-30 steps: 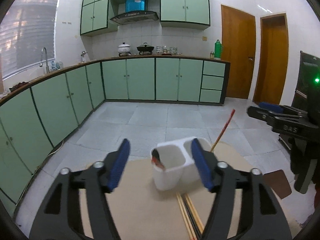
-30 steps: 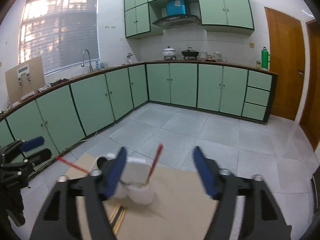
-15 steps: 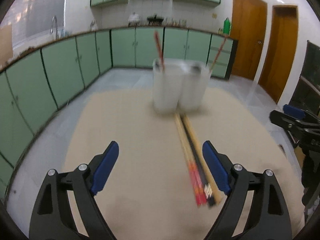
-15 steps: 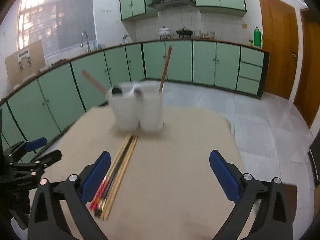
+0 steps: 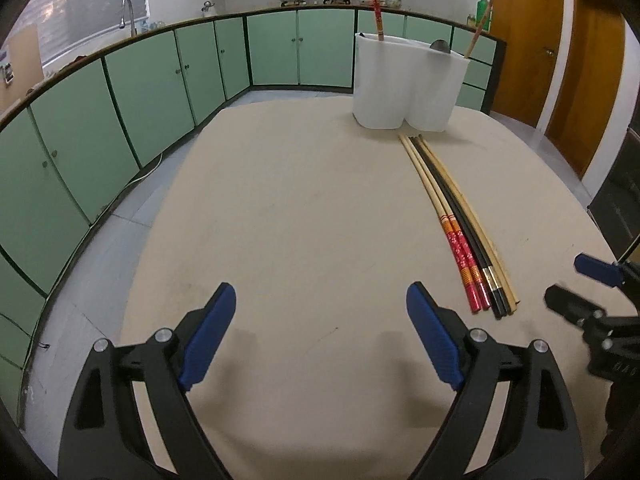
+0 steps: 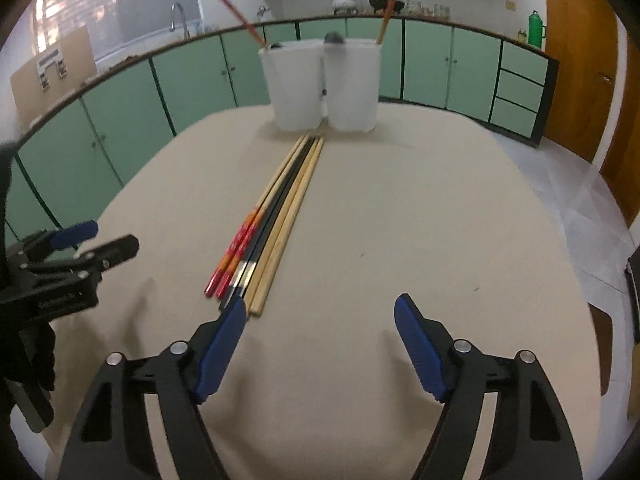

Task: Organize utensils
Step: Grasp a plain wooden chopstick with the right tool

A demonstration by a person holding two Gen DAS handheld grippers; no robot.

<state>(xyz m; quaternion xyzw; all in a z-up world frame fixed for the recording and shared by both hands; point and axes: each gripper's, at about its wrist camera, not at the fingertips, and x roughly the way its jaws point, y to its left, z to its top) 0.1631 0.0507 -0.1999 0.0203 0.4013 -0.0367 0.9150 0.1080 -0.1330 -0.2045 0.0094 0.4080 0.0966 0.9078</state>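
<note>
- Left gripper (image 5: 320, 320): jaws wide apart over bare table (image 5: 300, 200), holding nothing.
- Right gripper (image 6: 320, 322): jaws apart but closing, empty; left pad just beside chopsticks (image 6: 276, 216).

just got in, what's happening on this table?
A person holds a gripper in each hand over a tan table; neither holds anything. A bundle of loose chopsticks lies in front of a white two-compartment holder, which already has a few chopsticks standing in it. The left gripper is open over bare table. The right gripper sits beside the bundle's near ends, jaws closing on nothing.
</note>
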